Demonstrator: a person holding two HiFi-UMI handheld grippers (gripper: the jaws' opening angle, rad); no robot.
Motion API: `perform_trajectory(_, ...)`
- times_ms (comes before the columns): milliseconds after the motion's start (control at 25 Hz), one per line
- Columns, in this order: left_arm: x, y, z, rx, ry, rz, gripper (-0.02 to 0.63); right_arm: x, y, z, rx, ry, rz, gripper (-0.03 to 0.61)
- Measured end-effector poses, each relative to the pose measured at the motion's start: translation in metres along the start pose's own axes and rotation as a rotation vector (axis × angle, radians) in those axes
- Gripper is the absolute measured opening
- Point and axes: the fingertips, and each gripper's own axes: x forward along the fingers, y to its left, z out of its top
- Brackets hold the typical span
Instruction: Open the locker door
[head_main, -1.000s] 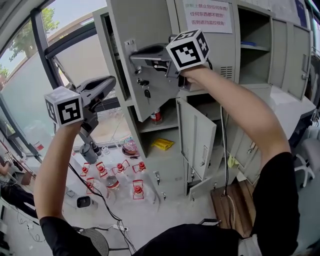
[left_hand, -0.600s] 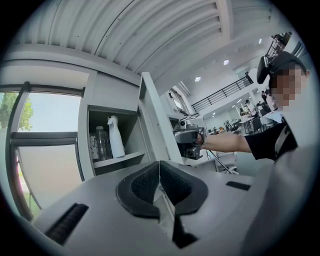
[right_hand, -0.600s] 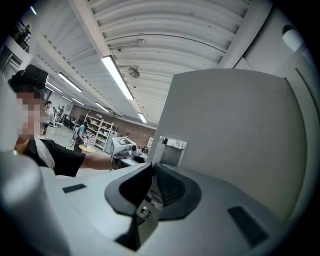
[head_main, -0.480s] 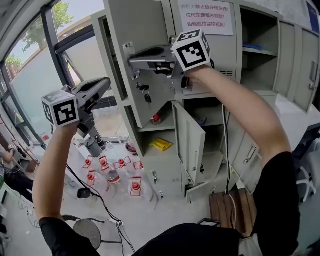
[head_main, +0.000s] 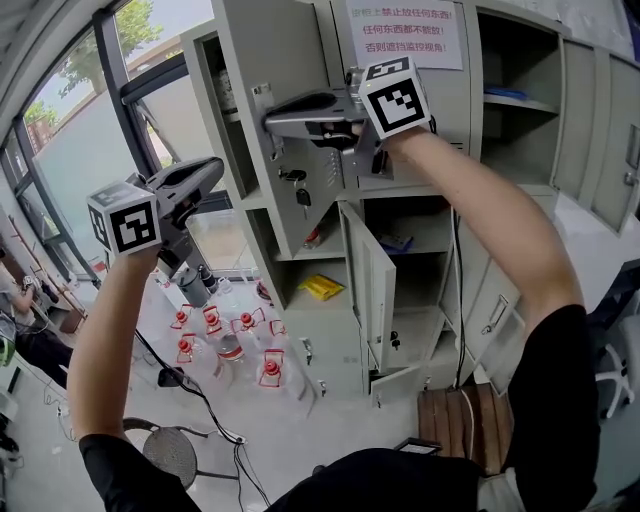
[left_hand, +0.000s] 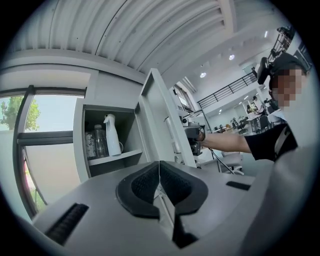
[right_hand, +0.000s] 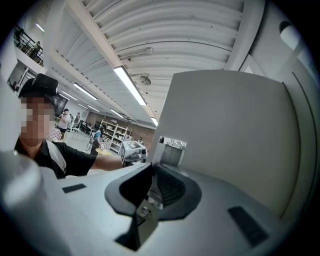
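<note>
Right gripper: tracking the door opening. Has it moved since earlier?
Yes. The right gripper has shifted right: its cube straddled the left edge of the notice, now sits inside it.

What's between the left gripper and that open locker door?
Nothing: in the head view the left gripper hangs apart from the locker door, the stretch between them bare, with only the open compartment behind it.

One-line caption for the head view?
Right gripper clamps the edge of the open locker door; left gripper, shut and empty, is held up apart from it.
</note>
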Motion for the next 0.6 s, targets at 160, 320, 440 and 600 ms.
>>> perform_trajectory(160,0.008,-0.008,0.0,-0.003,0.007,0.011,0.017,-0.013,0.005,0.002,-0.009,-0.01,0.045,0.043)
perform_trajectory(320,0.014,-0.016,0.001,-0.014,0.008,0.019,0.017,-0.023,0.009,0.001,-0.012,-0.016,0.086,0.043)
perform_trajectory(440,0.015,-0.021,0.004,-0.005,0.01,0.021,0.017,-0.03,0.012,0.0,-0.003,-0.024,0.114,0.043)
perform_trajectory(600,0.016,-0.024,0.009,-0.003,-0.006,0.031,0.017,-0.039,0.014,0.003,-0.001,-0.031,0.128,0.043)
